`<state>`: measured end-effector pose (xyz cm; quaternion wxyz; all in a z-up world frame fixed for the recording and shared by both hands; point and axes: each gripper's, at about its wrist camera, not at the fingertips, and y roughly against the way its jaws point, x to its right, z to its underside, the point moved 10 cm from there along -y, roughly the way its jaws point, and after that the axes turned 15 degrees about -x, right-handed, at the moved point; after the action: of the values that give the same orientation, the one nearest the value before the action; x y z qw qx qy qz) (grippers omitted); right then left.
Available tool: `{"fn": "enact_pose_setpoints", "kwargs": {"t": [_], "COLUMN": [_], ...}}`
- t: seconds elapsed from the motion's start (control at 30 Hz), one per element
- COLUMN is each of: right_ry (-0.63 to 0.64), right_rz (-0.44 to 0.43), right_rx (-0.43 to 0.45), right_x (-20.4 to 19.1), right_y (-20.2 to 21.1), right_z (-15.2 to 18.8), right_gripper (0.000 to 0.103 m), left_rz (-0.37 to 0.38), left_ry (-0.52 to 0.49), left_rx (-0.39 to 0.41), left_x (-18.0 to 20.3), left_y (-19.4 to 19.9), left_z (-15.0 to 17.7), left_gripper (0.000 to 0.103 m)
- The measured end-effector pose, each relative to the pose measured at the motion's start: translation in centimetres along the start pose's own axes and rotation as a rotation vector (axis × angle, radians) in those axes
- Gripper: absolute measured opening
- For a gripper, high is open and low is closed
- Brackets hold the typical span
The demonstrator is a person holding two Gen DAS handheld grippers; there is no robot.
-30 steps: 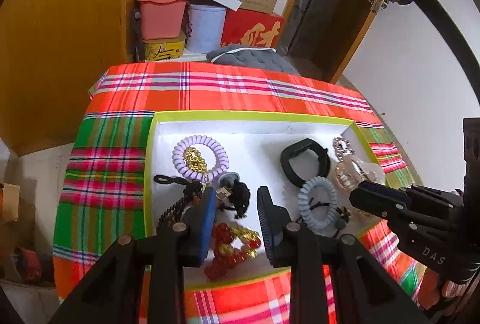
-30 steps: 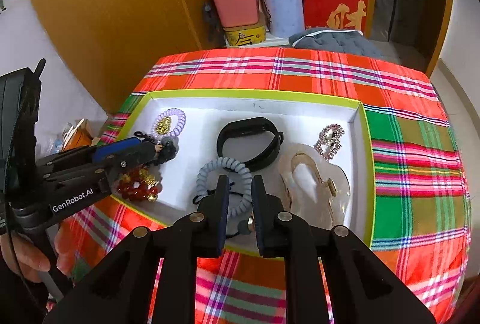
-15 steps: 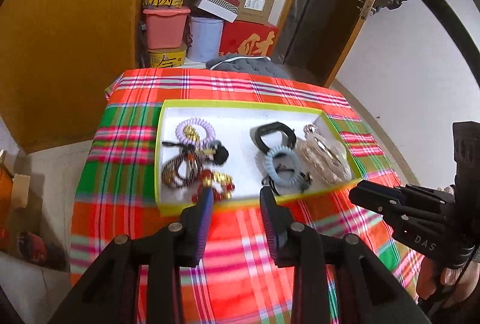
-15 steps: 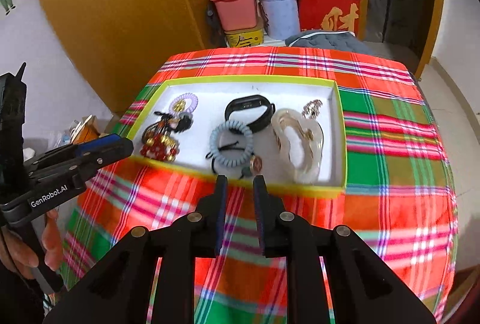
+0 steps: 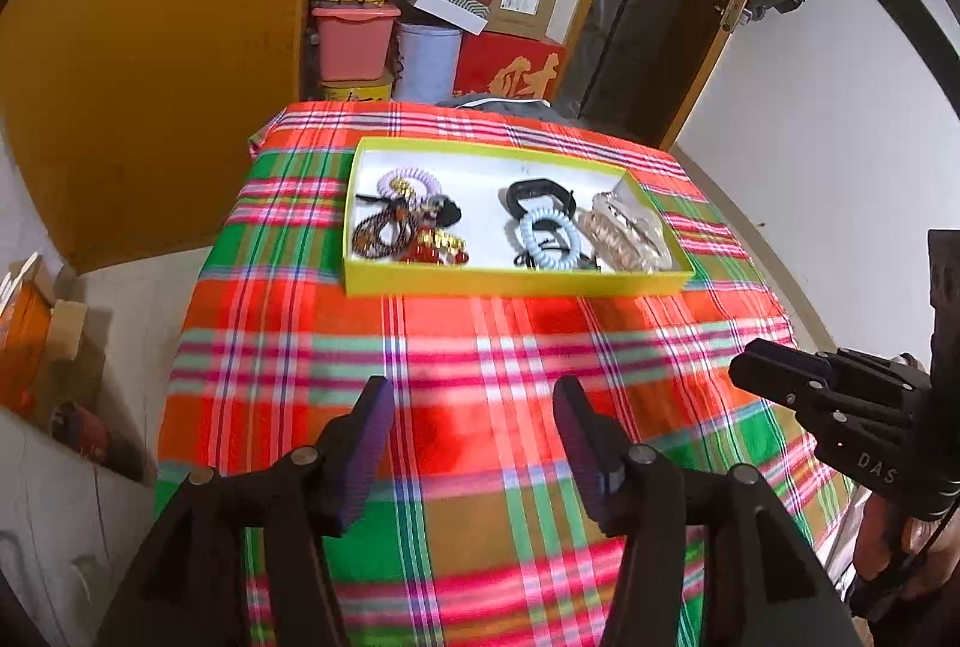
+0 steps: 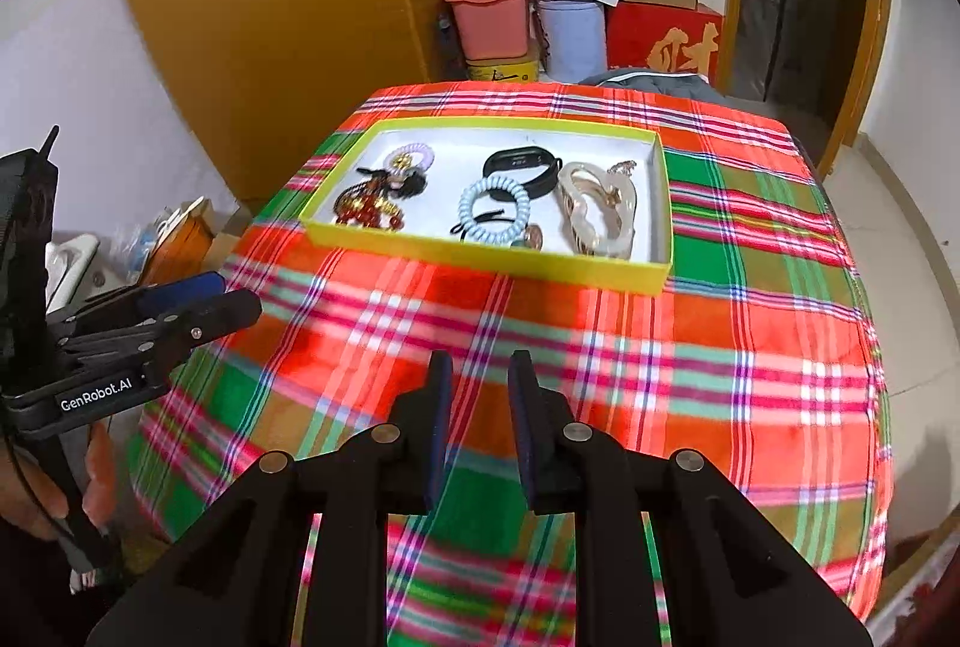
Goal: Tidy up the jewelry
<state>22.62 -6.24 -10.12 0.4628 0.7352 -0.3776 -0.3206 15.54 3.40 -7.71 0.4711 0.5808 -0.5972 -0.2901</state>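
Note:
A shallow yellow-green tray [image 5: 516, 281] [image 6: 480, 254] with a white floor lies on the plaid tablecloth. It holds a lilac coil hair tie [image 5: 408, 180], red and gold beads [image 5: 432, 248], a black band [image 5: 534, 194] [image 6: 522, 164], a pale blue coil hair tie [image 5: 549, 239] [image 6: 493, 209] and a clear gold hair claw [image 5: 624, 230] [image 6: 594, 209]. My left gripper [image 5: 474, 401] is open and empty, well in front of the tray. My right gripper [image 6: 479, 371] is open by a narrow gap and empty, also in front of the tray.
The plaid tablecloth [image 5: 480, 347] [image 6: 660, 347] covers the whole table. Boxes and tubs [image 5: 420, 35] are stacked behind the table. A wooden cabinet [image 6: 258, 5] stands at the left and a door [image 5: 660, 17] at the right. Floor clutter [image 5: 36, 323] lies left of the table.
Both grippers have pulled back from over the tray toward the table's near side. The left gripper's fingers have spread wider. The right gripper's gap has widened slightly. The jewelry stays in the tray.

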Motion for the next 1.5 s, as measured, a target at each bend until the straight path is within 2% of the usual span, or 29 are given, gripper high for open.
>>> {"fn": "enact_pose_setpoints", "kwargs": {"t": [0.1, 0.3, 0.5, 0.73, 1.5], "right_ry": [0.004, 0.004, -0.005, -0.018, -0.016], "right_rz": [0.006, 0.020, 0.029, 0.029, 0.026], "right_rx": [0.000, -0.007, -0.023, -0.032, -0.054], "right_x": [-0.2, -0.4, 0.0, 0.4, 0.3], "right_y": [0.5, 1.1, 0.9, 0.6, -0.4], "right_z": [1.2, 3.2, 4.5, 4.8, 4.8], "right_gripper": [0.030, 0.030, 0.030, 0.030, 0.030], "left_rz": [-0.008, -0.016, 0.001, 0.022, 0.020], "left_ry": [0.003, 0.019, 0.018, 0.008, 0.024], "left_rx": [-0.004, -0.013, -0.011, -0.019, -0.047], "left_x": [0.2, 0.5, 1.2, 1.9, 1.6], "left_y": [0.4, 0.8, 0.8, 0.3, -0.8], "left_z": [1.3, 3.2, 3.8, 3.9, 4.1], "left_gripper": [0.055, 0.055, 0.055, 0.055, 0.055]}}
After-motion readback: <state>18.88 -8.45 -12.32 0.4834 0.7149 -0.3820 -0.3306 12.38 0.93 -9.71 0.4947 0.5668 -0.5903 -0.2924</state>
